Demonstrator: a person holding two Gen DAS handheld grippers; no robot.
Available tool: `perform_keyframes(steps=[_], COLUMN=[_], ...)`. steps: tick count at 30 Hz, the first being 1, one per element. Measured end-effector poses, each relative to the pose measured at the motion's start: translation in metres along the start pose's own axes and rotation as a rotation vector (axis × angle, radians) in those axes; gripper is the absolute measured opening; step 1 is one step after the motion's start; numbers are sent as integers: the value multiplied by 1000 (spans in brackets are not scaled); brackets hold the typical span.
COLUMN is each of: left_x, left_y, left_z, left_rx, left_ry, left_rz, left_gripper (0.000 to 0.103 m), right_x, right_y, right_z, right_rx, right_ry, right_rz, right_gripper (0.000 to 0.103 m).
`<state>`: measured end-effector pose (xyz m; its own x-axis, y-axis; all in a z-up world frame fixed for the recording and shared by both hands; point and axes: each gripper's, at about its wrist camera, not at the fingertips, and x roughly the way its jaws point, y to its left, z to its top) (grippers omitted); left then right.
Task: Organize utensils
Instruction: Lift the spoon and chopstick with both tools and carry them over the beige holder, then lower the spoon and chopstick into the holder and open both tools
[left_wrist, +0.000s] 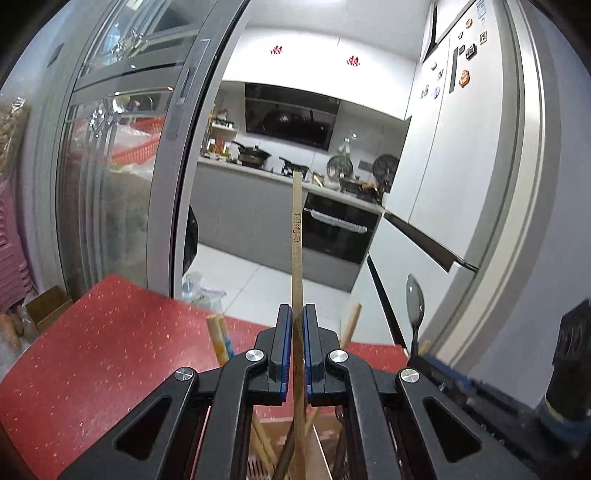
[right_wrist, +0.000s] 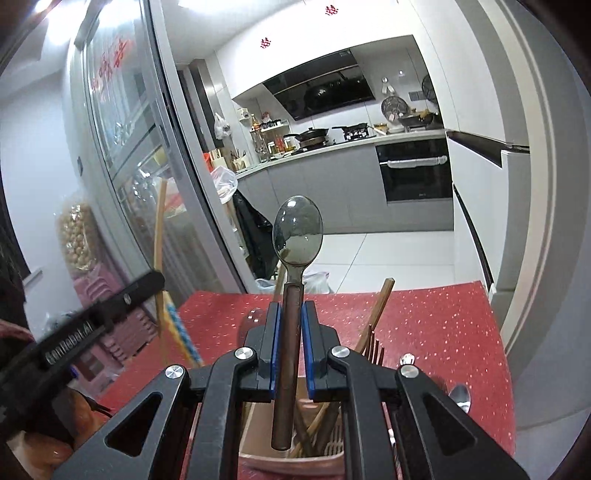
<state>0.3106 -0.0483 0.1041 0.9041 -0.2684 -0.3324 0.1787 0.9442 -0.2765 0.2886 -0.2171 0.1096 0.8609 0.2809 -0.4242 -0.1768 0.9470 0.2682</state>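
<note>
I hold both grippers tipped slightly downward over the red table (left_wrist: 103, 350). My left gripper (left_wrist: 297, 314) clamps a wooden chopstick (left_wrist: 296, 236), pointing straight ahead. My right gripper (right_wrist: 291, 310) grips a spoon (right_wrist: 297, 236) by its dark handle, bowl forward.

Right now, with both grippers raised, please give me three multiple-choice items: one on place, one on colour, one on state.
1. Where does the holder stand?
A. on the table
B. on the floor
C. on the stove

2. What colour is the table?
A. white
B. red with speckles
C. black

3. What does the right gripper hold?
A. nothing
B. a fork
C. a spoon

Answers:
1 A: the right wrist view shows the holder resting on the tabletop, below the gripper.
2 B: both views show a red speckled top.
3 C: its pads press the spoon's brown handle, bowl pointing up; the left gripper holds a chopstick.
</note>
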Motion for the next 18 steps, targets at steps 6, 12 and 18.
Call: perform_keyframes(steps=[6,12,18], left_x=[12,17,15], left_y=[6,4,0], left_z=[-17,-34,-52], left_rx=[-5,48,98], left_ry=[-31,-24,-1], left_rz=[17,45,70], left_gripper=[30,30,31], right_x=[17,20,18], right_y=[1,7,7], right_z=[-18,-36,-50], right_rx=[-60,-122,-141], right_ry=[-32,-54,-43], right_rz=[-29,-50,-57], right_gripper=[12,12,12])
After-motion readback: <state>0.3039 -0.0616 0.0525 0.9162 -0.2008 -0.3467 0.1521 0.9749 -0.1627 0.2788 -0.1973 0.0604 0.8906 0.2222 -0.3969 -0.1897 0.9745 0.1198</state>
